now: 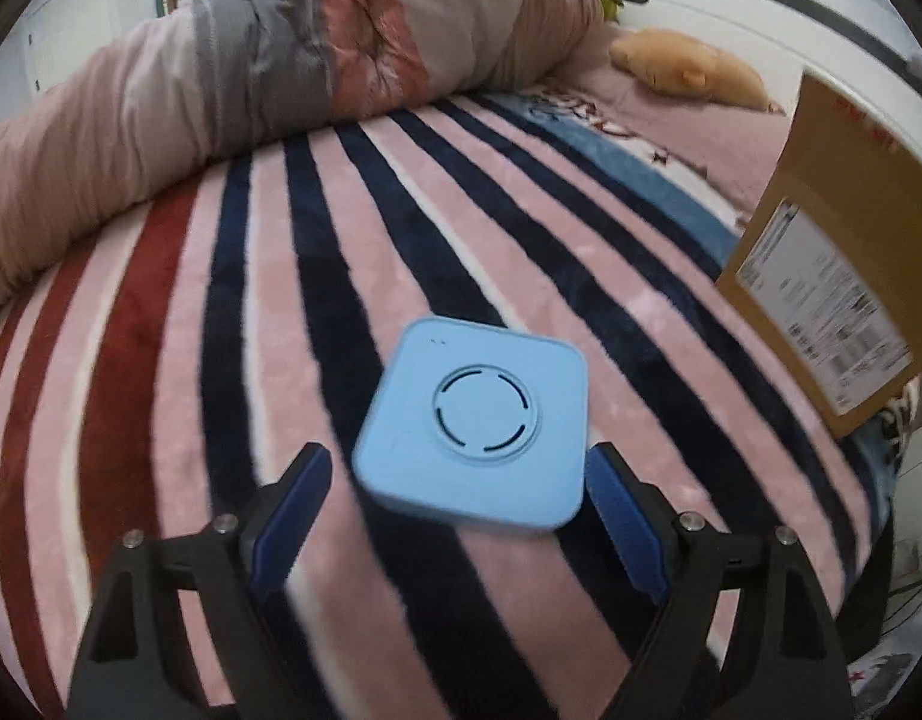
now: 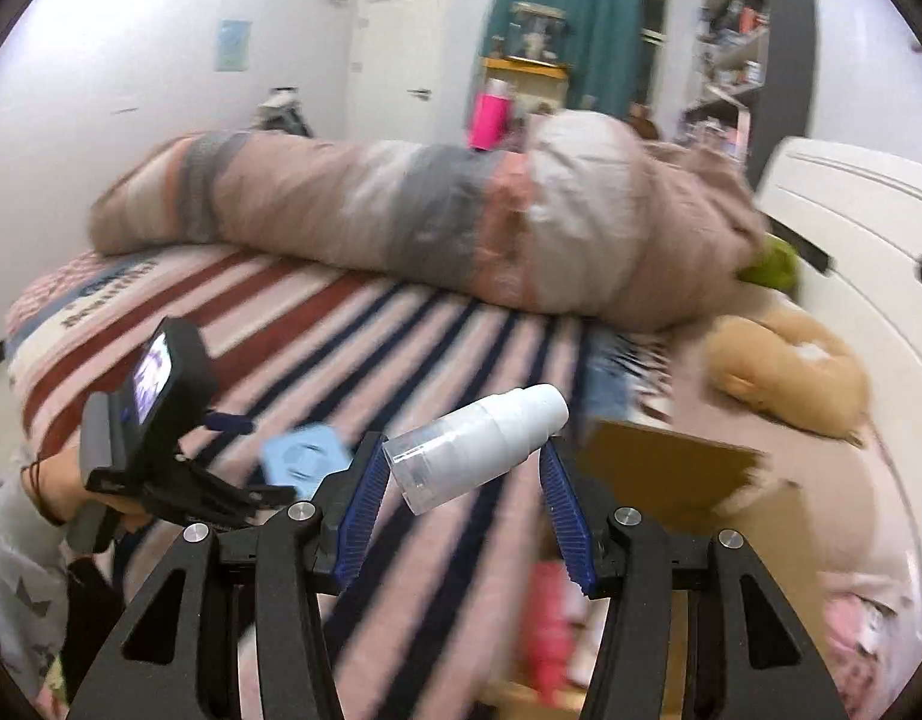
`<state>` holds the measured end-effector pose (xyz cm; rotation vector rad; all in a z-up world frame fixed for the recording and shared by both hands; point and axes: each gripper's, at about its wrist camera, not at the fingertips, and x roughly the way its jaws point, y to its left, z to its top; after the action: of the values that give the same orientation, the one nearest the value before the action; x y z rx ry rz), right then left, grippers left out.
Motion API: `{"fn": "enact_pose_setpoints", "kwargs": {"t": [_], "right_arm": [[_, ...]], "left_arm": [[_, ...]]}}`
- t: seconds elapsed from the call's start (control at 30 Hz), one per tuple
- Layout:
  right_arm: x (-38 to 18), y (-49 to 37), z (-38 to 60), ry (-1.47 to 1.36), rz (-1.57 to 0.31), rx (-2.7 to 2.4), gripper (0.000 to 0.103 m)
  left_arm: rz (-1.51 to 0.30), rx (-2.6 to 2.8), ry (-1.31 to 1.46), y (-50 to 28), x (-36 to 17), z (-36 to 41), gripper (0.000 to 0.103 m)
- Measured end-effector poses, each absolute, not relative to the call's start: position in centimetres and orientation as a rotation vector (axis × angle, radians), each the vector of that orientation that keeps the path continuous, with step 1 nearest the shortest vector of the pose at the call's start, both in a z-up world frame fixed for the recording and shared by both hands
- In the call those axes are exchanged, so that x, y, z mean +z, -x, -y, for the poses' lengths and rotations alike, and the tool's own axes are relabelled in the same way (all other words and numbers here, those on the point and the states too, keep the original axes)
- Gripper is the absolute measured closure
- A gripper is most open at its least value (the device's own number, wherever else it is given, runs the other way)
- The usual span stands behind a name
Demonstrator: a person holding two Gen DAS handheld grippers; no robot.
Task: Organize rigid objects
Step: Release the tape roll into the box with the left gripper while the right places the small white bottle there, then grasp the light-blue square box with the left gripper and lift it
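A light blue square device (image 1: 475, 420) with a round ring on top lies between my left gripper's (image 1: 461, 468) blue fingers, above the striped bed. The jaws stand wide; the right finger (image 1: 610, 480) is at its corner, the left finger is apart from it. It also shows small in the right wrist view (image 2: 305, 459), next to the left gripper (image 2: 161, 450). My right gripper (image 2: 463, 450) is shut on a white and clear bottle (image 2: 478, 447), held crosswise above the bed. A cardboard box (image 1: 832, 276) stands at the right, also seen in the right wrist view (image 2: 670, 474).
A rolled pink and grey duvet (image 1: 251, 78) lies across the far side of the striped blanket (image 1: 161, 360). A tan plush toy (image 2: 784, 366) lies by the white headboard (image 2: 850, 228). Red and pink items (image 2: 550, 624) sit in the box below my right gripper.
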<state>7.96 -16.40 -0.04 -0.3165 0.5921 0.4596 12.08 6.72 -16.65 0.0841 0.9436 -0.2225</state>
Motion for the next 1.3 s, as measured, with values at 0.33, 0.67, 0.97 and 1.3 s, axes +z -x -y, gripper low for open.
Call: {"fn": "enact_pose_setpoints", "kwargs": {"t": [0.33,0.67,0.97,1.3], "right_arm": [[-2.7,-9.4,22.6,0.363,-0.706,0.278,0.055],[-3.8,-8.9,23.1,0.373,-0.728,0.263,0.024],[-0.3,-5.2,20.1,0.294,-0.538,0.536,0.023],[-3.6,-3.6,11.7,0.324,-0.631,0.951,0.024]], "left_arm": [[-0.972,-0.183,-0.072,-14.6,-18.9,-5.6,0.02],[-0.962,-0.166,-0.094,-14.6,-18.7,-5.3,0.021],[-0.875,-0.187,-0.1,-12.4,-14.0,-5.7,0.023],[-0.781,-0.367,-0.021,-8.0,-5.2,-7.4,0.023]]}}
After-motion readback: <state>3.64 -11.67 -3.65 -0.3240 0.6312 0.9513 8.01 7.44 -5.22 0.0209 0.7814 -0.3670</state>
